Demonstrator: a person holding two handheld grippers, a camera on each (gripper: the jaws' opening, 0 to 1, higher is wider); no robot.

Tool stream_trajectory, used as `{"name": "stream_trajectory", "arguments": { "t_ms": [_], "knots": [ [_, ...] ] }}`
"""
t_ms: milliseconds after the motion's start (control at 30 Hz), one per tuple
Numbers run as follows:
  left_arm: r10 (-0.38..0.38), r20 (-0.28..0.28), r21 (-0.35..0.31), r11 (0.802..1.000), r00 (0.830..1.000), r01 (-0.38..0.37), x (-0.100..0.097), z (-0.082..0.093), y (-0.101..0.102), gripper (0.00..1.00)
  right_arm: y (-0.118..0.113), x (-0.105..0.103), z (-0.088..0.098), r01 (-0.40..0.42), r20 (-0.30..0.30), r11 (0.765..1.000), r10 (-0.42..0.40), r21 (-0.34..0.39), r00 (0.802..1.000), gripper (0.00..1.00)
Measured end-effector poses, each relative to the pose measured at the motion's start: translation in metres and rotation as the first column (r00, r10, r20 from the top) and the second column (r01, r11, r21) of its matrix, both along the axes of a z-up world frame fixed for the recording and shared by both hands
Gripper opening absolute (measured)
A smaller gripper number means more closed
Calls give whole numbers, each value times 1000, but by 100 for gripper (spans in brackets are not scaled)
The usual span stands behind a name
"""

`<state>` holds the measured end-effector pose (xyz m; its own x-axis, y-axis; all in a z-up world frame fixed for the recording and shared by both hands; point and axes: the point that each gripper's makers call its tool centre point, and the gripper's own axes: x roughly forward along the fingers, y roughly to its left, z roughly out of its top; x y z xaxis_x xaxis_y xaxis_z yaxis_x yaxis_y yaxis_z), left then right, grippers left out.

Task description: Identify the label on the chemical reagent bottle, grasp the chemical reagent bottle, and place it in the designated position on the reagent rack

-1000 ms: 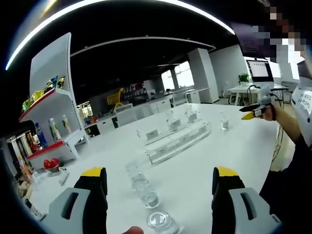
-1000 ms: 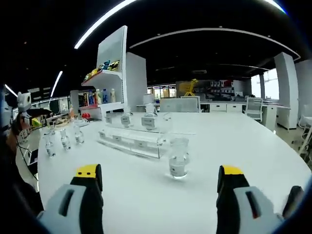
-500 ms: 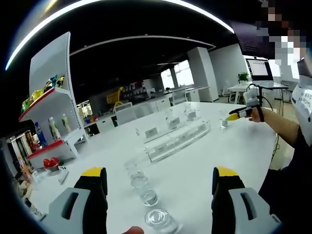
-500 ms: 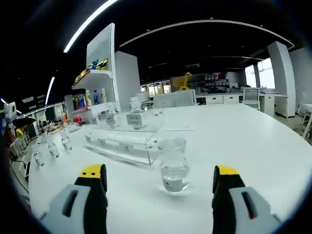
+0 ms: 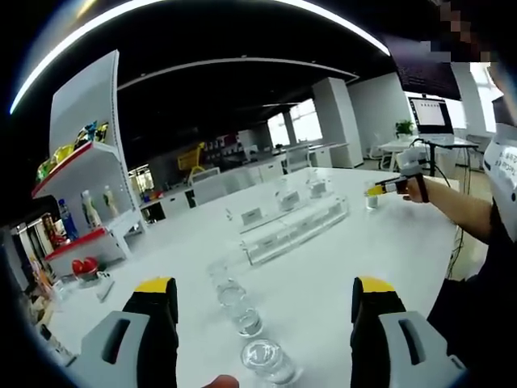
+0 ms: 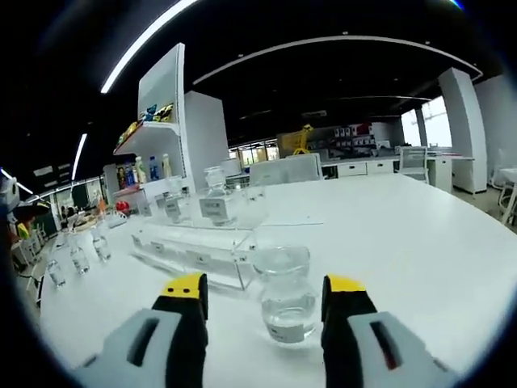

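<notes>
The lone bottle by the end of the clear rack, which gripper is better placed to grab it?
Right. The bottle already stands between the right gripper's open jaws, next to the rack. The left gripper hangs open over the row of bottles at the near table edge, far from it.

Dark ceiling (image 6: 339, 81), curved light strips (image 5: 202, 10); white display shelf (image 5: 81, 162) (bottles, snacks); windows (image 5: 295, 125); monitor (image 5: 430, 115).
</notes>
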<state>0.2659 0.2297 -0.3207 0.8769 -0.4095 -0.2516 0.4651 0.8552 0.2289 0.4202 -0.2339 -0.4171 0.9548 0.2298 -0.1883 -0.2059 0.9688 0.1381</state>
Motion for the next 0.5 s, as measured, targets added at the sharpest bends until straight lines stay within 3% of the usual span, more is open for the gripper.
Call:
{"name": "stream_trajectory", "arguments": {
  "t_ms": [233,500],
  "knots": [
    [-2,-5,-5,1000,1000,2,0,-3,0,89,-6,7,4,41,21,998,-42,37,999,37],
    [0,-5,-15,1000,1000,0,0,-4,2,89,-9,9,1,59,36,998,-57,-39,998,30]
  ]
}}
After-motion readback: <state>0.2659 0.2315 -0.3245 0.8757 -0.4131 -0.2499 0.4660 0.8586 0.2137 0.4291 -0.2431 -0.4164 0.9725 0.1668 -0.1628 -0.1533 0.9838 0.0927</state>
